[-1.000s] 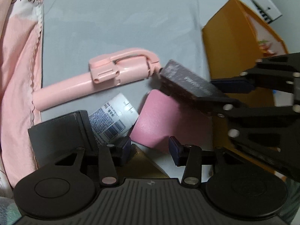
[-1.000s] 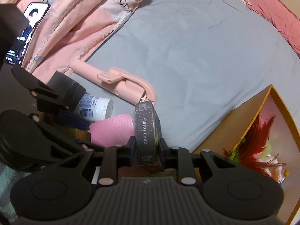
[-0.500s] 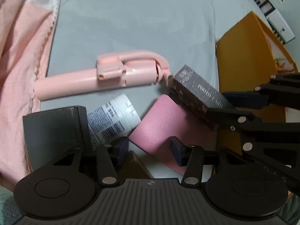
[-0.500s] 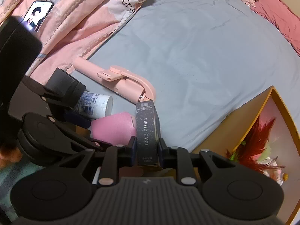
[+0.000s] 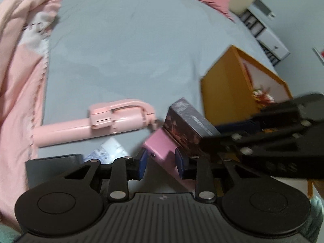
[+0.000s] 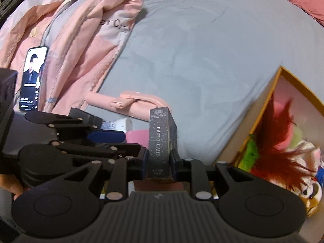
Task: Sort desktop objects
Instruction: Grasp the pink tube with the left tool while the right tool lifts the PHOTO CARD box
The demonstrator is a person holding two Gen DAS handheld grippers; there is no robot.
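Note:
My right gripper (image 6: 159,162) is shut on a dark box printed PHOTO CARD (image 6: 162,135), which stands upright between its pads. In the left wrist view that box (image 5: 188,121) hangs tilted in the black right gripper, just left of the orange box (image 5: 226,93). My left gripper (image 5: 161,166) is closing. A pink foam block (image 5: 160,145) sits tilted between its blue pads, which touch both sides. A pink selfie stick (image 5: 101,121) lies on the grey sheet beyond. A white barcoded tube (image 5: 109,151) and a dark grey box (image 5: 52,168) lie at lower left.
The open orange box (image 6: 263,105) at right holds plush toys and a red feather (image 6: 283,133). A pink jacket (image 6: 81,30) covers the left side, with a lit phone (image 6: 32,77) on it. Grey sheet (image 6: 202,50) stretches beyond the objects.
The left jaws have narrowed onto the pink block, which now tilts up between the pads. Both views have tipped upward. The right gripper keeps hold of the photo card box.

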